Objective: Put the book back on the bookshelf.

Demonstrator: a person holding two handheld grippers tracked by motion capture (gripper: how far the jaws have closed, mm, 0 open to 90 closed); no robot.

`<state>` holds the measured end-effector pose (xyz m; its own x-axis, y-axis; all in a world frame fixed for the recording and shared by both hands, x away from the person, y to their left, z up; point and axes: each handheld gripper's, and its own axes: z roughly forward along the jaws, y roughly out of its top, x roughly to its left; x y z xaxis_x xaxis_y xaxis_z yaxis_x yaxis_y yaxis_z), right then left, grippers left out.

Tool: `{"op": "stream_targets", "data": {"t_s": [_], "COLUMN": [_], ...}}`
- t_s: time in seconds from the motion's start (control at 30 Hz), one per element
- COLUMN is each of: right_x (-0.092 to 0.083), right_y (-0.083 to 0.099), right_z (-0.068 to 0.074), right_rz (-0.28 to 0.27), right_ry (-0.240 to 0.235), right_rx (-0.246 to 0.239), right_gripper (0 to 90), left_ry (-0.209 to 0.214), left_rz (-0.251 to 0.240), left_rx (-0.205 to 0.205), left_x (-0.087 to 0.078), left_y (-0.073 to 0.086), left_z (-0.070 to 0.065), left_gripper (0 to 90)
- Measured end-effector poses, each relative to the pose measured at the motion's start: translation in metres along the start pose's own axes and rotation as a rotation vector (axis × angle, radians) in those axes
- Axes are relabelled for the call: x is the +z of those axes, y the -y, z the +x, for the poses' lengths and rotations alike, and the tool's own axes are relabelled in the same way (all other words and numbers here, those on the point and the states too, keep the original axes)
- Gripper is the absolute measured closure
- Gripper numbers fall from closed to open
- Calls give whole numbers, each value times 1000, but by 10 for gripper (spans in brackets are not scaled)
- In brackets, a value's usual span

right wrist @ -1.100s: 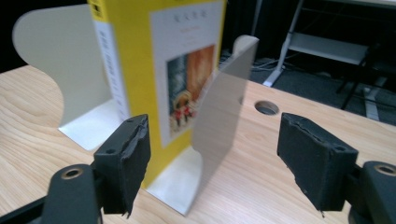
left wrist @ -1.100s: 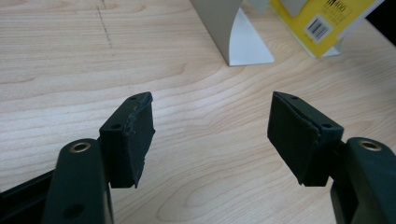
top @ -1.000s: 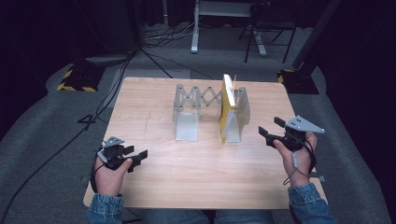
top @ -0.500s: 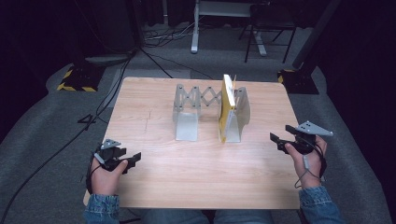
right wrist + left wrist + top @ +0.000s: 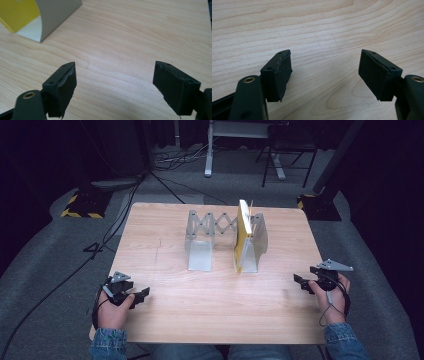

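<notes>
A grey metal expanding rack (image 5: 205, 232) with a scissor link stands at the middle of the wooden table (image 5: 220, 320). A thin yellow book (image 5: 242, 237) stands upright against the rack's right end plate (image 5: 260, 240). My left gripper (image 5: 139, 290) rests low at the table's near left corner, open, with bare wood between its jaws (image 5: 325, 62). My right gripper (image 5: 306, 276) is low at the near right edge. Its jaws have just been opening and stand wide apart over bare wood (image 5: 115, 75). The rack's end plate (image 5: 57, 15) and the yellow book (image 5: 15, 15) lie ahead of it to the left.
Grey carpet surrounds the table. Black cables (image 5: 115, 227) run across the floor on the left. A yellow-and-black striped base (image 5: 80, 205) sits at the far left, and a metal stand (image 5: 240, 145) at the back.
My right hand has dropped and slid toward the near right edge, its jaws spreading wider. The left hand has barely shifted. The rack and book have not moved.
</notes>
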<state>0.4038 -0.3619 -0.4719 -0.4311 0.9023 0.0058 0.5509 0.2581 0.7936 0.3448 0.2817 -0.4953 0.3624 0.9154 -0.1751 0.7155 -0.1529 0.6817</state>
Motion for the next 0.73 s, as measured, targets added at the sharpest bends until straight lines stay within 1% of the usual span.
{"op": "stream_targets", "data": {"t_s": [0.03,0.07,0.1,0.17,0.2,0.23,0.27,0.33,0.37,0.4,0.43,0.47,0.5,0.53,0.57,0.6,0.73], "right_x": [4,5,5,8,9,9,10,11,11,12,16,16,17,17,17,16,16], "right_y": [6,7,7,12,16,16,18,21,21,22,27,27,28,28,29,29,29], "right_z": [-2,-2,-2,-2,-2,-2,-2,-2,-2,-2,-1,-1,-1,0,0,1,0], "right_rz": [17,24,24,37,56,56,69,75,75,78,99,99,88,89,88,89,88], "right_ry": [2,3,3,9,15,15,19,22,22,24,20,20,18,19,22,16,10], "right_rx": [-9,-10,-10,-19,-24,-24,-30,-32,-32,-30,-22,-22,0,-2,0,-6,-7], "right_gripper": [195,193,193,188,194,194,193,188,188,179,142,142,142,143,142,142,145], "left_ry": [1,-5,-5,-9,-11,-10,-16,-22,-22,-25,-33,-33,-34,-38,-42,-57,-56], "left_rz": [1,3,3,-7,-10,-10,-22,-28,-28,-25,-20,-20,-14,-9,-4,1,2], "left_rx": [5,19,19,36,40,45,61,85,85,100,110,110,117,133,135,158,158], "left_x": [2,3,3,6,6,7,9,11,11,12,13,13,14,15,15,17,17], "left_y": [1,1,1,2,2,2,2,2,2,2,1,1,1,0,0,0,0], "left_z": [0,1,1,0,0,0,0,-1,-1,-1,-2,-2,-3,-4,-5,-7,-7], "left_gripper": [266,265,261,255,248,248,237,224,218,218,197,187,187,177,169,159,156]}}
